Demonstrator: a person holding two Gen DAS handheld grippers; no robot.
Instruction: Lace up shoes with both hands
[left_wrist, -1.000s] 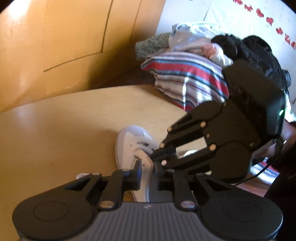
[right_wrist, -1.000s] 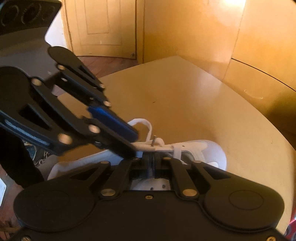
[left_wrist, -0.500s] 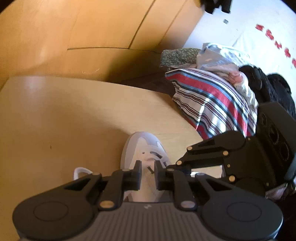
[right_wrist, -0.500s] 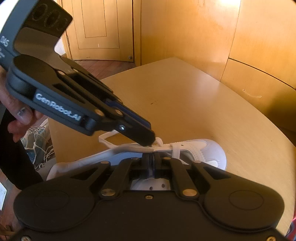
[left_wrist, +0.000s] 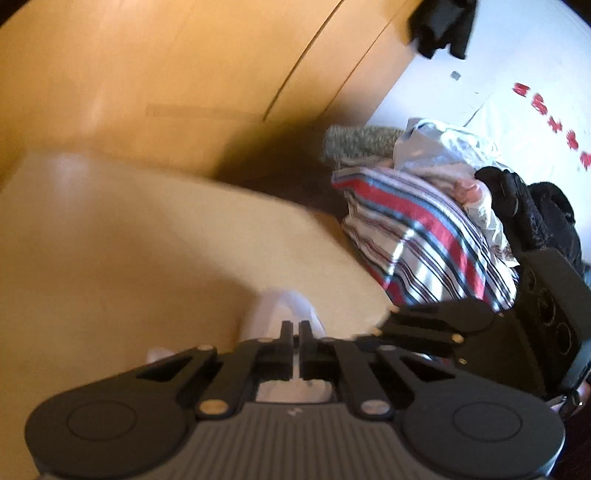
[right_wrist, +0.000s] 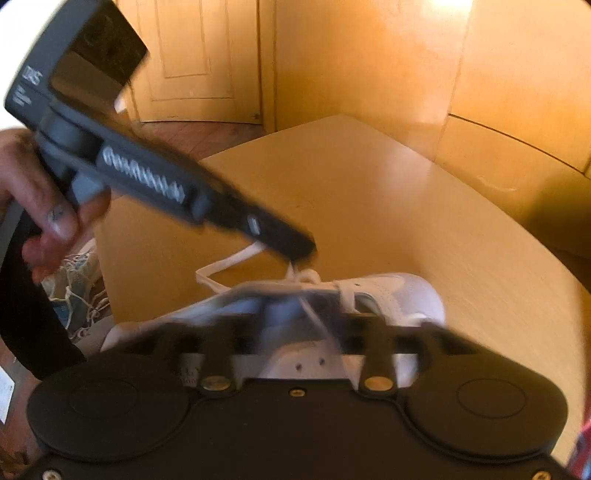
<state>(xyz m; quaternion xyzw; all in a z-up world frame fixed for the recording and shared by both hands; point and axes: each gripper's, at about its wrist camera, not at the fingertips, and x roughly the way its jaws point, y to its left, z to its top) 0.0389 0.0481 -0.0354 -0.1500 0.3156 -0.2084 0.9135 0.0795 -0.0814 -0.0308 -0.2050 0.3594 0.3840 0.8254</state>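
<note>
Handoff just happened. 1 second back the right gripper (right_wrist: 303, 325) was clamped on the lace tip over the shoe's tongue, with the left gripper (right_wrist: 295, 254) coming in from the side, jaws slightly parted. Now the roles are swapped: the left gripper's jaws are pinched together on the white lace (right_wrist: 236, 260), which runs taut from its tip down to the eyelets, while the right gripper's jaws are opening, blurred with motion, pads off the lace. A lace strand still crosses the gap between them but nothing is gripped there.

Meaning for the task: the lace end now belongs to the left side, so the next likely move is a pull-through to take up slack, with the right gripper free to regrasp or steady the shoe. Risk: the thin lace could slip from the pinch if yanked hard.

The white sneaker (right_wrist: 391, 291) lies on the wooden table (right_wrist: 369, 192), near the table's near edge, toe pointing toward the far right edge. Upper is perforated, tongue exposed, lacing only partly done: 1 loose loop of lace flops off toward the left edge. In the left wrist view the sneaker toe (left_wrist: 280, 306) pokes out just past the nearly shut fingers (left_wrist: 285, 332); lace contact there is too blurred to confirm.
</note>
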